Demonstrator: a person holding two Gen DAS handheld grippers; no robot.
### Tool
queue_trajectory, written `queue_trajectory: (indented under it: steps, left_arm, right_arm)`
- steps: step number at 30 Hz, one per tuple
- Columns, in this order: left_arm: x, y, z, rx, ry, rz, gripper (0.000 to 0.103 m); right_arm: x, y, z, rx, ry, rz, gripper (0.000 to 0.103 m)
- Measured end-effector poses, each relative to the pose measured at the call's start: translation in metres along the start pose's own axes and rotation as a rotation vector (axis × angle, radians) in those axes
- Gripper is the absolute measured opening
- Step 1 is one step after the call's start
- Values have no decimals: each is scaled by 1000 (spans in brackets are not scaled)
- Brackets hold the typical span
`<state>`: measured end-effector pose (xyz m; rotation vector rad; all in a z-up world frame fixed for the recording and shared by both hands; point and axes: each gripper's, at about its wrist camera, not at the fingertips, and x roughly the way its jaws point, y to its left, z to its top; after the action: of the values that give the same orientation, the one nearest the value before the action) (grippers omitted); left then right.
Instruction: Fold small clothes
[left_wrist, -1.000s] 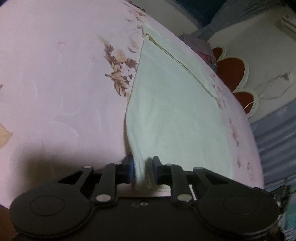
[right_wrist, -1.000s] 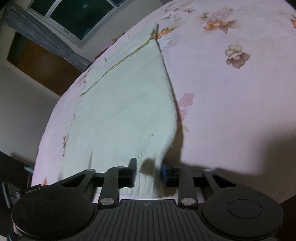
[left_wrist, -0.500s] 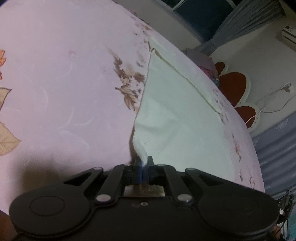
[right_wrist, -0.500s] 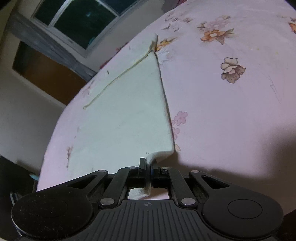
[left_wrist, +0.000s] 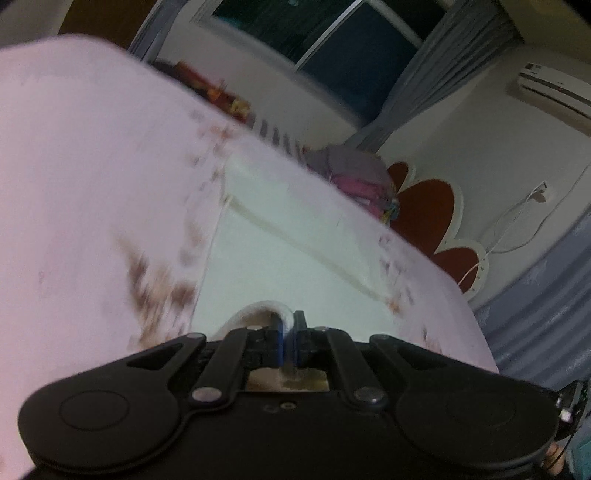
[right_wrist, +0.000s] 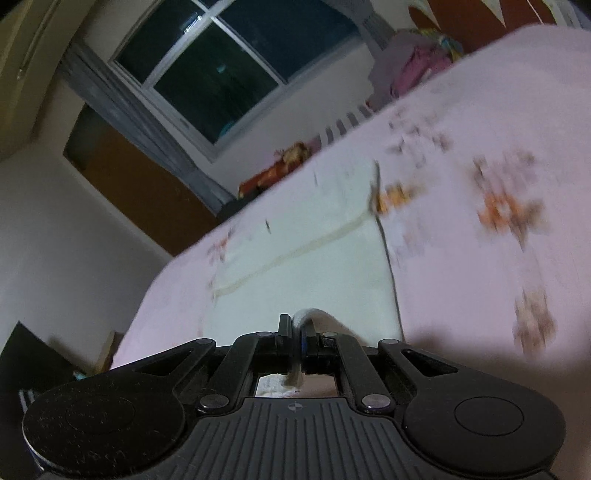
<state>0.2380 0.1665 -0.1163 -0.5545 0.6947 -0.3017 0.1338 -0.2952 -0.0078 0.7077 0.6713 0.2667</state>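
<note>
Both tongs, left (left_wrist: 287, 334) and right (right_wrist: 297, 338), are clamped on near corners of the pale cloth (left_wrist: 280, 258); uneven lifting over the bed (left_wrist: 74, 166) could skew your fold or slip a corner.

A bed (left_wrist: 74, 166) with a pink flowered sheet fills the left and centre of both views; a pale cloth (left_wrist: 280, 266) lies spread on it, centre frame.
</note>
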Motion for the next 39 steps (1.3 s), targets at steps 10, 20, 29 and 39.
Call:
queue_trajectory:
  steps: [10, 20, 29, 39]
  left_arm:
    - [81, -19, 117, 51, -55, -1, 4]
    - [242, 37, 173, -5, 119, 63, 4]
    - [301, 45, 194, 78, 159, -1, 25]
    - [301, 47, 200, 178, 146, 20, 40]
  right_arm:
    - [94, 13, 125, 22, -75, -4, 3]
    - [254, -66, 184, 178, 34, -138, 3]
    - [311, -106, 202, 227, 56, -141, 4]
    - [304, -92, 207, 57, 18, -208, 64]
